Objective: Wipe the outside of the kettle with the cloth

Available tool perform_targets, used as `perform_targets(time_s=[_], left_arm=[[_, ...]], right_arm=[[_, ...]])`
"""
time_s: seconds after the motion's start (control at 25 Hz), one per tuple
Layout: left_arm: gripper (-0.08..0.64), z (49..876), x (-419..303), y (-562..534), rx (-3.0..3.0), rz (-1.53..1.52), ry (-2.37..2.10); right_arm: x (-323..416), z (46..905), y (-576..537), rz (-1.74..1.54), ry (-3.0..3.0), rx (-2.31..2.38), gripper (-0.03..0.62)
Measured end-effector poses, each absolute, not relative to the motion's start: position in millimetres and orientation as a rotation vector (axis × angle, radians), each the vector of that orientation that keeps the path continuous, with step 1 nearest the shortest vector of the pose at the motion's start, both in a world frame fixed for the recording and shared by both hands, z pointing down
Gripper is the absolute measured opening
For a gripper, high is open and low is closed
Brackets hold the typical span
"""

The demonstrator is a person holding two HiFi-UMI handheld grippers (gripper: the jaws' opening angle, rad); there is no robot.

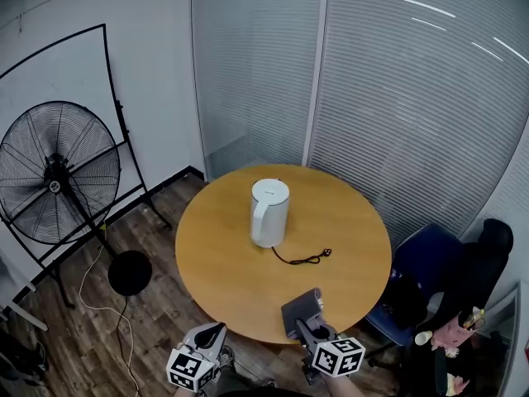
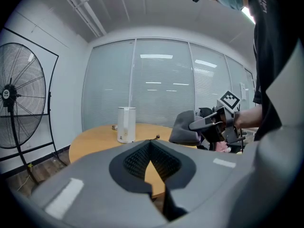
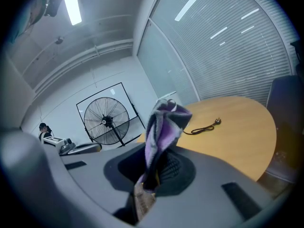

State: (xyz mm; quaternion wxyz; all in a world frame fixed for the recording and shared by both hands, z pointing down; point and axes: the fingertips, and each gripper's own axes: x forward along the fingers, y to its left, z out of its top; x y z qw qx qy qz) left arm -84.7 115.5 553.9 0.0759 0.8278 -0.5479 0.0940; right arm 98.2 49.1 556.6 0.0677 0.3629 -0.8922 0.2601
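- Holding cloth (image 3: 164, 127): right gripper (image 3: 154, 169) clenched on it; should reach the kettle (image 1: 269, 212) and press flat against its wall.
- Left gripper (image 2: 151, 150): clenched, empty; could steady the kettle.

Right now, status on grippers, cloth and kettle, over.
Left gripper shut, empty. Right gripper shut on cloth. Kettle upright on table, untouched. Cord lies between it and the grippers.

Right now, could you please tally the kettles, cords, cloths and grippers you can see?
Kettle: 1
Power cord: 1
Cloth: 1
Grippers, the left gripper and the right gripper: 2
Total: 5
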Motion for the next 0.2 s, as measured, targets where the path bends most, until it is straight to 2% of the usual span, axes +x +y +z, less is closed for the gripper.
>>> perform_targets(time_s=[0.2], left_arm=[[0.011,557.8,-86.0,113.7,2.498,0.297,-1.642]], right_arm=[[98.4,556.4,47.2,0.785,-2.689,1.099,0.041]])
